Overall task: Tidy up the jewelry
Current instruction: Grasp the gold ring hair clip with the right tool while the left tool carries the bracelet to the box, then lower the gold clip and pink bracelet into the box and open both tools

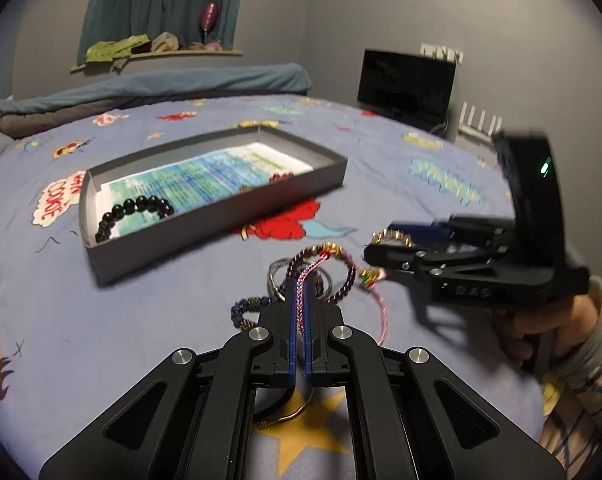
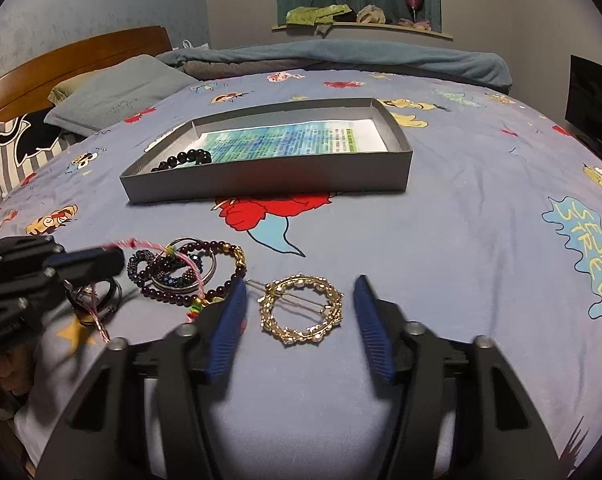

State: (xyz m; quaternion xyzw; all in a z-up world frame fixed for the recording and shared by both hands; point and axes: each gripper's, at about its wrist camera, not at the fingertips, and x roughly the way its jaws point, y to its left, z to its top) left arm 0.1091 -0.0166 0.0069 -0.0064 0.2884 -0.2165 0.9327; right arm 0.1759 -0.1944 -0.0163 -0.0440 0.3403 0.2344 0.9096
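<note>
My left gripper (image 1: 301, 280) is shut on a pink braided cord bracelet (image 1: 299, 300), which runs between its blue pads. Under its tips lies a heap of bracelets (image 2: 181, 268): dark red beads, blue beads, silver bangles. My right gripper (image 2: 299, 280) stands open around a gold wreath-shaped clip (image 2: 301, 308) lying on the bedsheet, with both pads apart from it. In the left wrist view the right gripper (image 1: 381, 242) appears blurred at the right. A grey open box (image 2: 261, 184) sits beyond the heap, with a black bead bracelet (image 2: 185, 159) in its left end.
The work surface is a bed with a blue cartoon-print sheet (image 2: 461, 240). Pillows (image 2: 117, 92) and a wooden headboard (image 2: 81, 52) lie far left, a rolled blanket (image 2: 341, 56) at the back. A dark monitor (image 1: 405, 80) stands off the bed's right side. A hand (image 1: 541, 328) holds the right gripper.
</note>
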